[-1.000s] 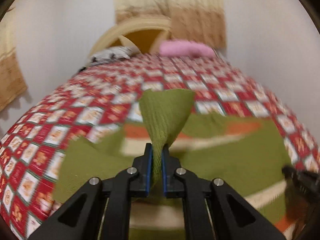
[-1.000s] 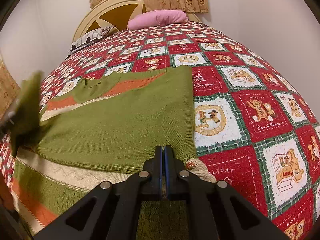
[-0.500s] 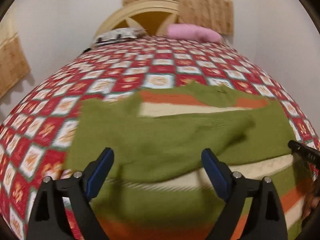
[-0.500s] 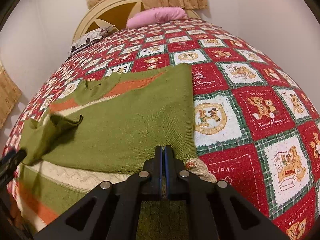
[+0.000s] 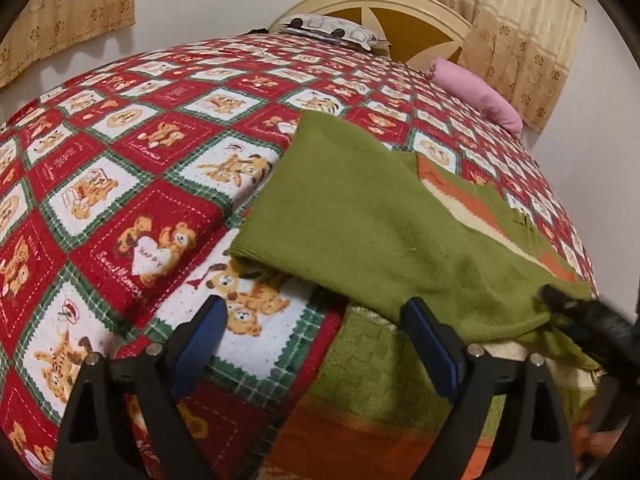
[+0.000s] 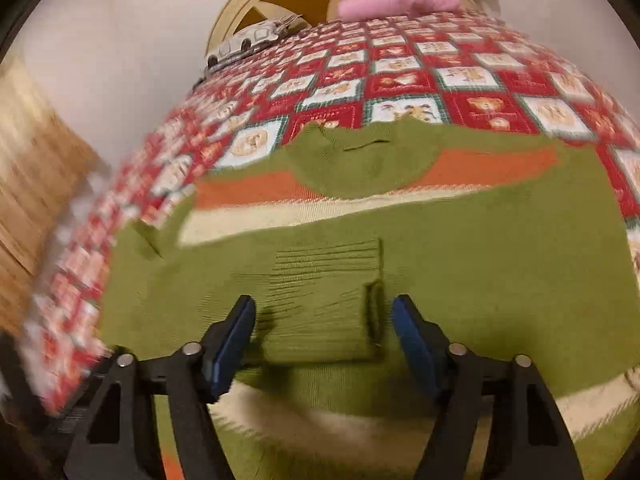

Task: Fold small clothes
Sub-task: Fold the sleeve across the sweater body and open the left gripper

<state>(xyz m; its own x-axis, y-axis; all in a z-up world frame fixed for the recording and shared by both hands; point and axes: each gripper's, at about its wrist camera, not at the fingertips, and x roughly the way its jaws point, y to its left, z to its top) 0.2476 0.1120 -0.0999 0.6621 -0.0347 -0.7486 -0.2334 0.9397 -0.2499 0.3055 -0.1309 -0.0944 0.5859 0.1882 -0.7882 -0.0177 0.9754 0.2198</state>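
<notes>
A green knitted sweater (image 5: 360, 220) with orange and cream stripes lies flat on the red patchwork quilt (image 5: 140, 200). Its sleeve is folded across the body. My left gripper (image 5: 316, 340) stands open over the sweater's lower left edge, half above bare quilt, with nothing gripped. A dark, blurred finger of the right gripper (image 5: 568, 304) shows at the far right. In the right wrist view the sweater (image 6: 480, 260) fills the foreground, collar (image 6: 360, 156) at the far side. My right gripper (image 6: 324, 332) hovers over the ribbed cuff (image 6: 328, 292); its jaws are opening, and the pads do not press the cuff.
A pink pillow (image 5: 476, 92) and a patterned pillow (image 5: 332, 32) lie at the cream headboard (image 5: 400, 12). Beige curtains (image 5: 520, 40) hang behind and on the left wall. The quilt (image 6: 400, 80) extends beyond the sweater on all sides.
My left gripper let go of the green sleeve, opened wide and swung to the sweater's left edge. My right gripper opened and swept left over the folded sleeves.
</notes>
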